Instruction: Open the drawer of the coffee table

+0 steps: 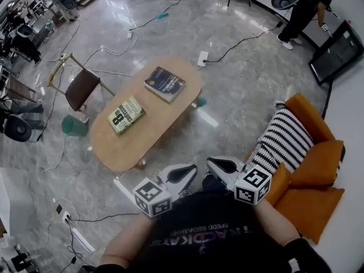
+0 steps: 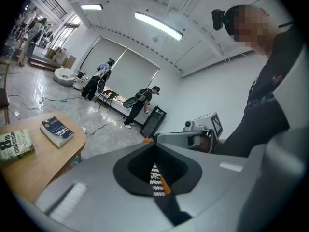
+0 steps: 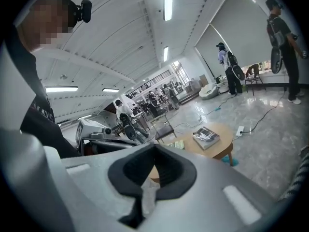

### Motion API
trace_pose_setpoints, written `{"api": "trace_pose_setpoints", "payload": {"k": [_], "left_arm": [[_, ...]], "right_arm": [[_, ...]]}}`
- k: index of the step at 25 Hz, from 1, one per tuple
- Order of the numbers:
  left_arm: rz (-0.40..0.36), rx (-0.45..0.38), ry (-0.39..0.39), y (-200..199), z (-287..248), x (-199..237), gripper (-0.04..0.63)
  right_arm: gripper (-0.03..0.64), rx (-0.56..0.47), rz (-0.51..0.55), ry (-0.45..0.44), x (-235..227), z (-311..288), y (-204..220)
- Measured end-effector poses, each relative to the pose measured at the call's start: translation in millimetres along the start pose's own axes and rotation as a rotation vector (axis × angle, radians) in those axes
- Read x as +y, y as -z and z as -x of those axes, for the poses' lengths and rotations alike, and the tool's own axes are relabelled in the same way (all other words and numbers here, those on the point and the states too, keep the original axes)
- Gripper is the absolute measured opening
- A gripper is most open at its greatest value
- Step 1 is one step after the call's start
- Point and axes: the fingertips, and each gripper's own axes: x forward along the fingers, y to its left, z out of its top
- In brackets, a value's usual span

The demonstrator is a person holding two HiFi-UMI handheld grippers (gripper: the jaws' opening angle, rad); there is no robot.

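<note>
We hold the left gripper and right gripper closed tight, holding nothing, short of the oval wooden coffee table's near end; bare grey floor lies around it, and an orange armchair crowds our right

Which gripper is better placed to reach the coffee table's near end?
Left, probably: the left gripper sits closer to the coffee table, while the right gripper hangs nearer the orange armchair. Both are shut and touch nothing.
</note>
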Motion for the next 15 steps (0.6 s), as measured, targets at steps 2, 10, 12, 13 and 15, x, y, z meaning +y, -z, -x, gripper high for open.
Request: {"api": "trace_pose_setpoints", "payload": {"k": [2,10,12,13,15], "left_arm": [[-0.005,-0.011,-0.020,-6.7,-8.9,3.2,0.001],[0.039,-0.042,-0.115,-19.5,-43.9,30.2,0.000],[0.059,-0.045,-0.141,-22.5,-53.3,37.4,0.000],[0.068,-0.046,-0.155,-24.2,-57.7,40.5,0.000],[0.078,-0.047,-0.181,-27.6,-67.7,45.7,0.001]], "right_arm": [[0.002,0.007,0.009,-0.010,-9.7,0.7,-7.0],[0.001,0.055,0.006,-0.061,-56.2,-4.7,-27.2],[0.001,0.063,0.005,-0.082,-67.2,-7.5,-33.4],[0.000,0.066,0.005,-0.093,-71.9,-8.7,-36.7],[0.001,0.068,0.004,-0.114,-81.8,-9.5,-43.3]]}}
